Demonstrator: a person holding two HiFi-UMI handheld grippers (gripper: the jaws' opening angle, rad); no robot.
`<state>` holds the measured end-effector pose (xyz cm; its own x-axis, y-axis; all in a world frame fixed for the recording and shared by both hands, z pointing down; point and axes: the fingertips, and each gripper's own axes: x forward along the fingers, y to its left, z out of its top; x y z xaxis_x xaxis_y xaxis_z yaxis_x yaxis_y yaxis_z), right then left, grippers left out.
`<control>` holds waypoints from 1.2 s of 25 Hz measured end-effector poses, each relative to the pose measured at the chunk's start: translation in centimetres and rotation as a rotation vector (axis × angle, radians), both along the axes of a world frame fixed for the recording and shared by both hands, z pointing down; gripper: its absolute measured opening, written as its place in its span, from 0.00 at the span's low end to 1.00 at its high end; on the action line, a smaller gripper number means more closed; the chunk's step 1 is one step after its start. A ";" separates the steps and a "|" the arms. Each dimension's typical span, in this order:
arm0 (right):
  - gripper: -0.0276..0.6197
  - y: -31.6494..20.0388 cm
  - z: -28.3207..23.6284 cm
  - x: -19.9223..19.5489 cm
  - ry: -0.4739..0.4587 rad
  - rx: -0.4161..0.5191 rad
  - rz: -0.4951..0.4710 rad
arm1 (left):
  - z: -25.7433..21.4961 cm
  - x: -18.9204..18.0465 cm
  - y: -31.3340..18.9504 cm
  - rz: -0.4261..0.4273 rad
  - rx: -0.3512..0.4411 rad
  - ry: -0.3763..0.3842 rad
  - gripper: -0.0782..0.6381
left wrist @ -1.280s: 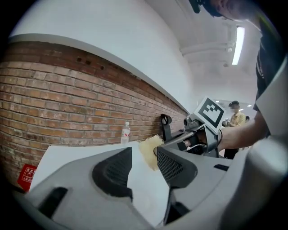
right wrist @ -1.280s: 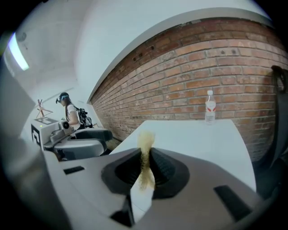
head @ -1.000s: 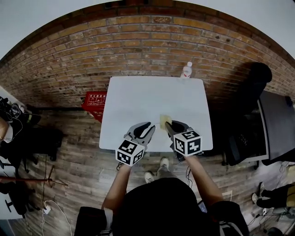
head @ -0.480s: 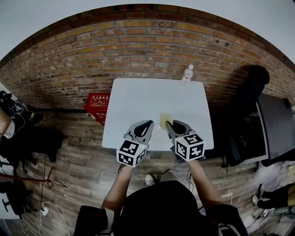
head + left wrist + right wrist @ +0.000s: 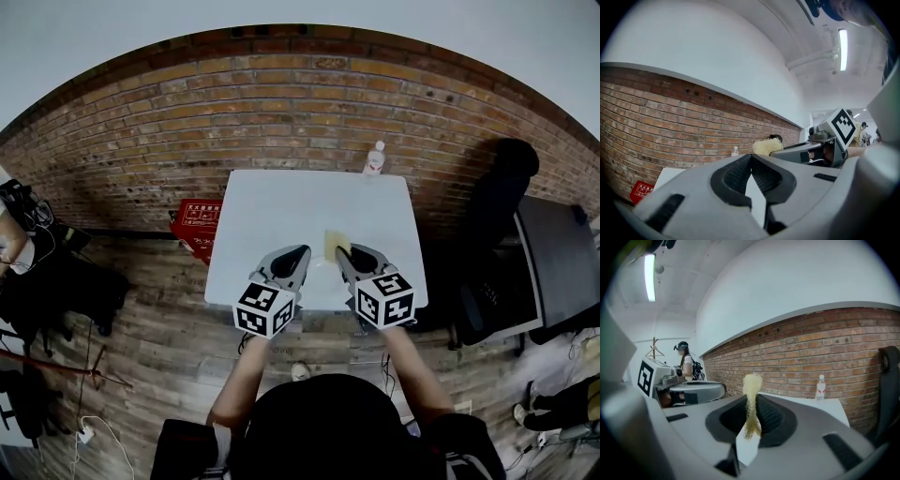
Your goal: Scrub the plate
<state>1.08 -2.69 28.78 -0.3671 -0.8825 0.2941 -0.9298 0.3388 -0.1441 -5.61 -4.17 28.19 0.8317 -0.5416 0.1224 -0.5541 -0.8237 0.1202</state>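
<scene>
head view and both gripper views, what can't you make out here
Plate: no view shows it plainly; in the head view the left gripper and right gripper cover the near edge of the white table.
Left gripper view: jaws together, but any thin rim pinched there can't be seen.
Sponge: lower part hidden between the right gripper's jaws.
Bottle: label too small in every view.
</scene>
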 end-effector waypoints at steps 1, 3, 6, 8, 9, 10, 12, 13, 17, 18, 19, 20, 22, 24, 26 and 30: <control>0.11 0.3 -0.3 0.1 0.003 0.005 -0.004 | -0.3 0.2 0.3 0.000 0.003 0.004 0.14; 0.11 1.0 -0.9 0.4 0.005 0.015 -0.011 | -0.8 0.7 1.2 0.000 0.009 0.014 0.14; 0.11 2.4 -1.4 0.9 0.008 0.025 -0.021 | -1.4 1.6 2.6 0.000 0.018 0.019 0.14; 0.11 3.3 -1.6 1.3 0.012 0.030 -0.026 | -1.5 2.3 3.6 -0.003 0.020 0.015 0.14; 0.11 3.7 -1.7 1.6 0.012 0.033 -0.027 | -1.5 2.5 4.1 -0.003 0.021 0.014 0.14; 0.11 4.2 -1.8 1.8 0.012 0.037 -0.028 | -1.6 2.7 4.6 -0.003 0.023 0.015 0.14; 0.11 5.2 -2.0 2.0 0.009 0.045 -0.029 | -1.9 3.0 5.7 -0.005 0.030 0.018 0.14; 0.11 5.7 -2.2 2.1 0.007 0.049 -0.031 | -2.1 3.1 6.2 -0.008 0.034 0.019 0.14; 0.11 7.7 -2.7 2.2 -0.002 0.070 -0.041 | -2.8 3.6 8.3 -0.018 0.055 0.009 0.14; 0.11 8.2 -2.9 2.1 -0.006 0.075 -0.041 | -2.9 3.6 8.8 -0.024 0.058 0.005 0.14; 0.11 8.7 -2.9 2.1 -0.008 0.078 -0.042 | -3.0 3.5 9.3 -0.030 0.060 0.001 0.14; 0.11 9.2 -3.0 2.1 -0.009 0.080 -0.042 | -3.0 3.5 9.8 -0.033 0.062 -0.003 0.14; 0.11 10.1 -3.0 2.1 -0.013 0.085 -0.040 | -3.1 3.6 10.9 -0.036 0.073 -0.014 0.14; 0.11 10.9 -3.0 2.3 -0.019 0.090 -0.037 | -3.3 3.7 11.9 -0.042 0.091 -0.023 0.14; 0.11 11.8 -3.0 2.3 -0.021 0.095 -0.037 | -3.5 3.8 12.8 -0.044 0.099 -0.021 0.14; 0.11 13.1 -3.2 2.3 -0.029 0.102 -0.042 | -3.5 4.0 14.3 -0.042 0.096 -0.027 0.14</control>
